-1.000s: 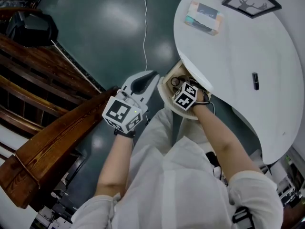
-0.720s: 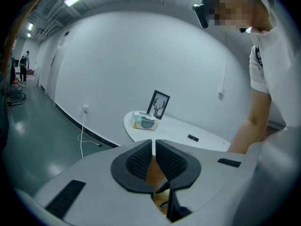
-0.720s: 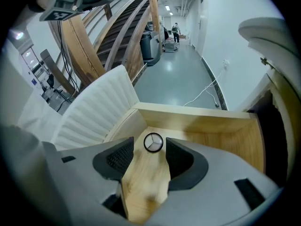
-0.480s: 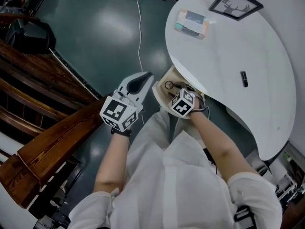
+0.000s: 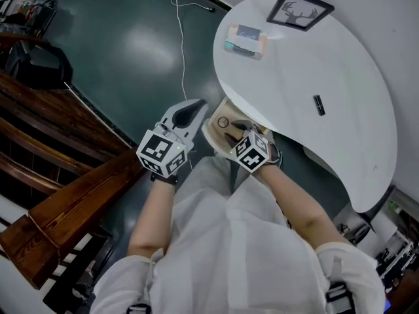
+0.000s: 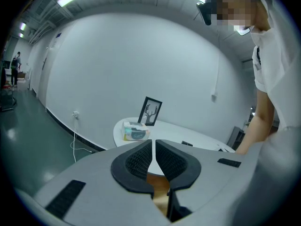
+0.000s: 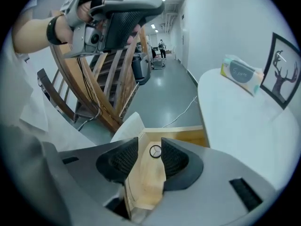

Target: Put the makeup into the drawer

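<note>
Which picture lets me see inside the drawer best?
The right gripper view: it looks down into the open wooden drawer, where a small round thing lies. The head view shows the drawer half tucked under the white table. The left gripper view shows only a sliver of its wood, low down.

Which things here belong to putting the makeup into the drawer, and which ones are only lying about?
For the job: open drawer; small black tube on the table, probably the makeup; round thing inside the drawer, kind unclear.

Lying about: tissue pack; deer picture; cable on the floor; wooden beams.
</note>
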A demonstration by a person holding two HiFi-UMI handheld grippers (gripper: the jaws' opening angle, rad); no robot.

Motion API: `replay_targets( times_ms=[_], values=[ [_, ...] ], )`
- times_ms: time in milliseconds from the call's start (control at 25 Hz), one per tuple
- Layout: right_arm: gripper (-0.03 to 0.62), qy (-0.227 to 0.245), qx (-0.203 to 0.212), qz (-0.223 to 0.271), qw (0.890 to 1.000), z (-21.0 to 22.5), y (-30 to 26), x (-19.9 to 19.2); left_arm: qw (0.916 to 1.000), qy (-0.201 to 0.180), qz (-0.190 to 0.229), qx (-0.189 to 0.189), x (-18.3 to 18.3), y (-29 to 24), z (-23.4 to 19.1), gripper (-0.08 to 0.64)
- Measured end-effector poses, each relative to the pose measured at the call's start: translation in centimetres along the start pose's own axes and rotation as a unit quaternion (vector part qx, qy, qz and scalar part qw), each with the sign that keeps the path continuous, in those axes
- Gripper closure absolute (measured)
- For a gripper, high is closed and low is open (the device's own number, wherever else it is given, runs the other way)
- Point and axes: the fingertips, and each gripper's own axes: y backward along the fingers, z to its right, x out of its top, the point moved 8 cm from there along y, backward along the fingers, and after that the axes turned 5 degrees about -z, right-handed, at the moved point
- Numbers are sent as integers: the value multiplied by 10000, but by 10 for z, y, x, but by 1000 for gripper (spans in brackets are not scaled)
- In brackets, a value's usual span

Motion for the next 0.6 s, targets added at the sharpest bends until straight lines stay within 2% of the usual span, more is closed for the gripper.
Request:
replay_targets(
  times_ms=[320,600],
  values=[
    [493,-482,-430,499,9967,11,63,1,9997,-93,35,-203,14,-11,9,531],
    [509,-1110,-1051,746,9854,39,118,-24,9985,-256,33,-491,31,-30,23,531]
  ],
)
